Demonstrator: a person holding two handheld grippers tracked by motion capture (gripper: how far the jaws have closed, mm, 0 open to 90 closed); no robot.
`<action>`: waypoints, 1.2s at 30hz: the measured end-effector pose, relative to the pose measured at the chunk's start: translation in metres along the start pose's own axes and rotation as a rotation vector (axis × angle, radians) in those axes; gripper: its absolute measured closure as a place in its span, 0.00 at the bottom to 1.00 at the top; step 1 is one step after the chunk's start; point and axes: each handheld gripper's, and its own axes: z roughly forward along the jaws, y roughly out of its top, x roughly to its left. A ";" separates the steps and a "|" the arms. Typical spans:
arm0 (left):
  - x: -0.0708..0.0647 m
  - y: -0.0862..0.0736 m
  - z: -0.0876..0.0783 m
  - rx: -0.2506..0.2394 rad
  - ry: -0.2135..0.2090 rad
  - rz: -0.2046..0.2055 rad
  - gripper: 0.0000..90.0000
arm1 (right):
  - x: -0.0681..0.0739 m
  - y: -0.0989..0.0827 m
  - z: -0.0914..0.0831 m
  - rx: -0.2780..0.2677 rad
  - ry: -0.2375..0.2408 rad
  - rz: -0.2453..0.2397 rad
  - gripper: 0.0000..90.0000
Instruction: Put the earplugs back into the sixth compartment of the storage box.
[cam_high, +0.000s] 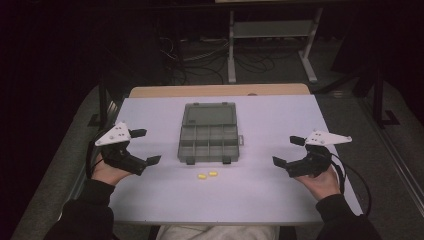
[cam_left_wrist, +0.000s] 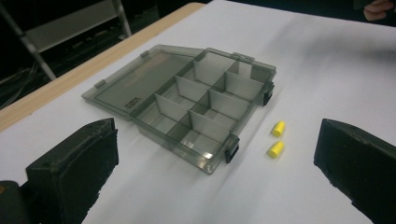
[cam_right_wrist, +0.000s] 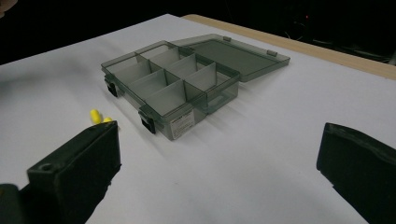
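In the middle of the high view an open grey box (cam_high: 208, 137) is lying on the white counter (cam_high: 270, 190), its lid folded back toward the top of the frame. Two yellow earplugs (cam_high: 207, 175) are sitting just below its front edge. The left tongs (cam_high: 142, 146) at left and the right tongs (cam_high: 286, 151) at right are gaping wide and holding nothing, well apart from the box.

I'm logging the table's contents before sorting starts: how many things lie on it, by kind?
Yellow earplugs: 2, side by side in front of the box
Box: 1, grey, lid open, compartments look empty
Total: 3
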 end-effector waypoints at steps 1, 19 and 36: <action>-0.001 0.001 0.003 0.007 -0.006 0.005 0.00 | 0.000 0.000 0.000 0.000 0.000 -0.001 0.00; -0.022 0.016 0.051 0.127 -0.135 0.090 0.00 | 0.001 0.000 0.001 0.010 0.010 -0.010 0.00; -0.040 0.015 0.090 0.240 -0.235 0.161 0.03 | 0.002 0.000 0.003 0.019 0.014 -0.017 0.00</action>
